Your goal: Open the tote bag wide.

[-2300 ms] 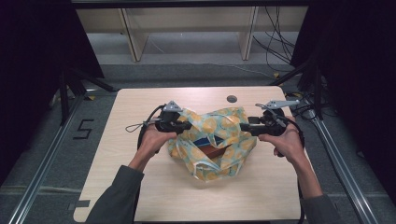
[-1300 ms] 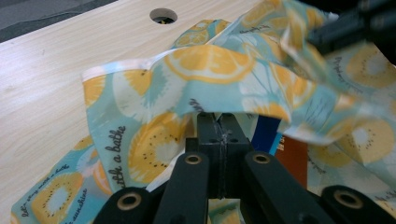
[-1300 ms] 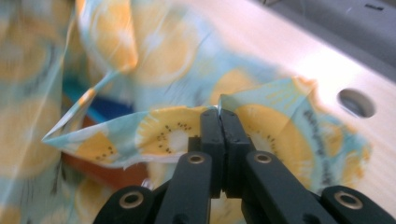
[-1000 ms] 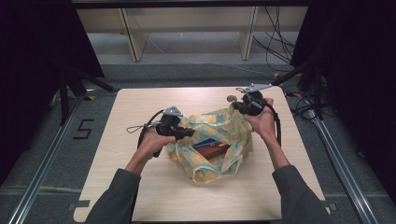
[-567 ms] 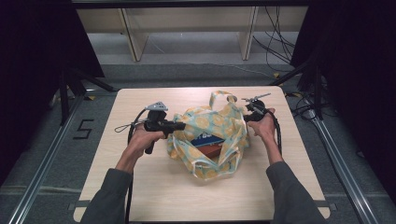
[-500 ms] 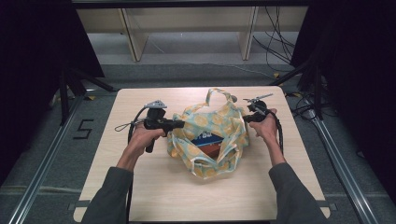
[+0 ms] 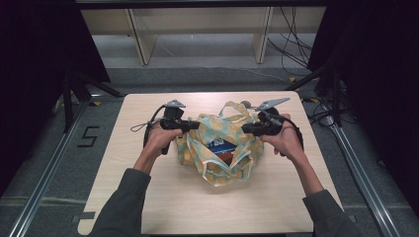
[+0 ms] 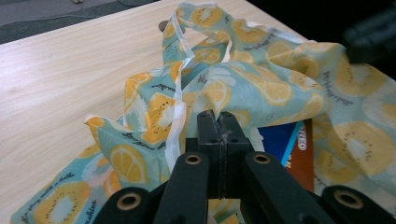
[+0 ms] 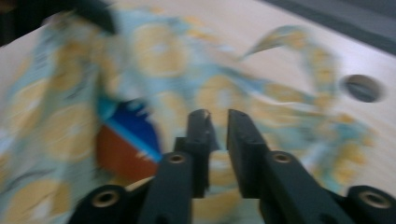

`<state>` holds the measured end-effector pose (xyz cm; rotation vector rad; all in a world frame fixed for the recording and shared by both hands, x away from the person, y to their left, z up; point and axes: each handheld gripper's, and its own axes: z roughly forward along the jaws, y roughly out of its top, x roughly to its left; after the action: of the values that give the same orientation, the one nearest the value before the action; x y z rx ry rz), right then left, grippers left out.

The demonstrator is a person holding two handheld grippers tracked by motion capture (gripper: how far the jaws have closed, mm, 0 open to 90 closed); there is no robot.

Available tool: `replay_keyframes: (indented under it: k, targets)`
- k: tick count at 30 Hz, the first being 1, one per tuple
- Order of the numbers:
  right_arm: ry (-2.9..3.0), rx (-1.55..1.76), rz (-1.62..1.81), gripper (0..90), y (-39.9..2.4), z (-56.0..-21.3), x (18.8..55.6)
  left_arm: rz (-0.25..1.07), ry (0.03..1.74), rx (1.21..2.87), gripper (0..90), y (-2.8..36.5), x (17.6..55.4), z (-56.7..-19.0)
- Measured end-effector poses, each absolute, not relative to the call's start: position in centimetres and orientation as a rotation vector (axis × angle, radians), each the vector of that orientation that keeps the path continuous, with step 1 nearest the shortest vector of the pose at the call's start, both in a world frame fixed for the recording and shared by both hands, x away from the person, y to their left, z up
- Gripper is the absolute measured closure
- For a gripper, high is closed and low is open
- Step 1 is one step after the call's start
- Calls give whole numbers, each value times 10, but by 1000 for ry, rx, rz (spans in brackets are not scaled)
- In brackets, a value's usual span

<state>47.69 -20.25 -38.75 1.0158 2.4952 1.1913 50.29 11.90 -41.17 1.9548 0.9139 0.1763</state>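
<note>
A cloth bag (image 7: 217, 163) printed with yellow lemon slices on pale blue lies crumpled at the middle of the wooden table (image 7: 148, 197). Inside its mouth lies a blue and orange box (image 7: 221, 146). My left gripper (image 7: 195, 126) is at the bag's left rim. In the left gripper view it (image 8: 217, 116) is shut on a fold of the bag (image 8: 261, 88) beside the box (image 8: 280, 140). My right gripper (image 7: 245, 129) hovers at the bag's right rim. In the blurred right gripper view its jaws (image 9: 217, 114) stand a narrow gap apart over the bag (image 9: 159, 51) and the box (image 9: 126, 135).
One handle loop (image 7: 234, 106) of the bag lies toward the far side, near a small round hole (image 7: 245, 104) in the tabletop, also seen in the right gripper view (image 9: 362, 87). Bare wood surrounds the bag. Shelving and cables lie beyond the far edge.
My right gripper has come from the far right corner in to the bag's right rim, and its jaws now show a small gap. The left gripper shifted slightly, still pinching the cloth.
</note>
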Motion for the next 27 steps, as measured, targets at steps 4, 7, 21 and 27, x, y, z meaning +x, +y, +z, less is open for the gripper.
replay_keyframes:
  k: [4, 7, 21, 27]
  targets:
    - [2579, 926, 1145, 900, -191, -393, 468, 196, 917, 1970, 893, 116, 505, -408]
    - [2609, 883, 1128, 900, -179, -403, 464, 199, 914, 1983, 893, 114, 505, -406]
    - [2900, 799, 826, 900, -174, -470, 410, 225, 1010, 1967, 894, 126, 526, -424]
    - [2959, 748, 796, 900, -174, -473, 395, 228, 1043, 1967, 894, 128, 531, -431]
